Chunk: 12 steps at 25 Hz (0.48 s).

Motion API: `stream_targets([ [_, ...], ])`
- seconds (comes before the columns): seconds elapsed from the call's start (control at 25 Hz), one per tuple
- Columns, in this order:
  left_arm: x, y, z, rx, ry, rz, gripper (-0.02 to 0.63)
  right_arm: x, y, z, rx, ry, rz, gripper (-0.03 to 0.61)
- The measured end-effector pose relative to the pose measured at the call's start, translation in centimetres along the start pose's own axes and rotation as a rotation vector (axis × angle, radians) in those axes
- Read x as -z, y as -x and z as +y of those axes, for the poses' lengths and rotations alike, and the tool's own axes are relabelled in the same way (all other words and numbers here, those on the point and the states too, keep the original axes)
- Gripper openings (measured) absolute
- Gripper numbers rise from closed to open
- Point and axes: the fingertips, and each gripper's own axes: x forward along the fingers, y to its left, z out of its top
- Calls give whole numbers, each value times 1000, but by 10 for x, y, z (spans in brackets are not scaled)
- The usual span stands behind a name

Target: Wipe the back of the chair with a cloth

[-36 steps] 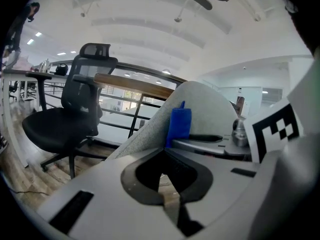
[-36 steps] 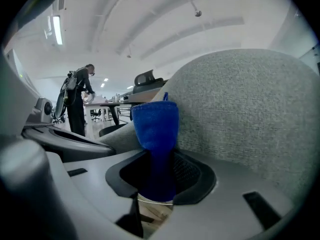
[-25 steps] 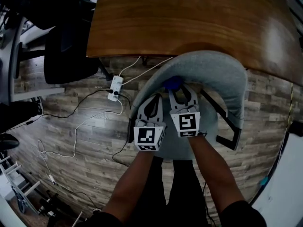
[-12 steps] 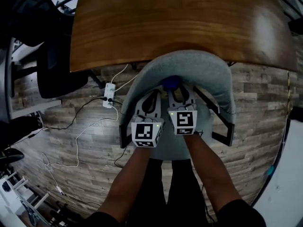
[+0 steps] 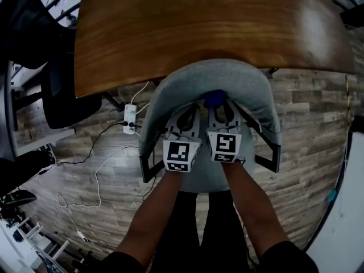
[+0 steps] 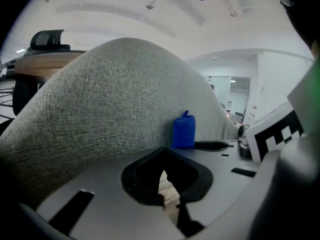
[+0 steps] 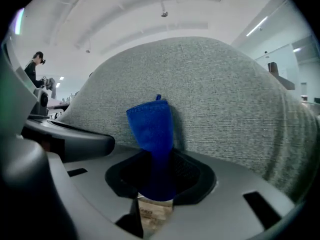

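— Rightward along the curved grey fabric chair back (image 5: pixel 227 75) is where both grippers have slid since a second ago, isn't it?
— Yes. The right gripper (image 5: pixel 219 107) has its jaws clenched on the small blue cloth (image 7: pixel 152 134), pressed against the back's inner face near its middle.
— And the left gripper (image 5: pixel 189 112)?
— Its jaws are together, empty, just beside the right one. The brown wooden desk (image 5: pixel 199 21) overhangs the chair's far side.

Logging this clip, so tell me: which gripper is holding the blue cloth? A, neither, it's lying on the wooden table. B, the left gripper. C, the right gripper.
C: the right gripper has its jaws shut on the blue cloth, in front of the grey chair back.
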Motion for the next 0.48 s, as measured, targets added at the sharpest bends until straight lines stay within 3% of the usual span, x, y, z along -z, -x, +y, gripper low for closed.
stream_targets([
  [0.48,-1,-25,-42,130,-66,27,5,20,33,-66,214,-112,21,121],
])
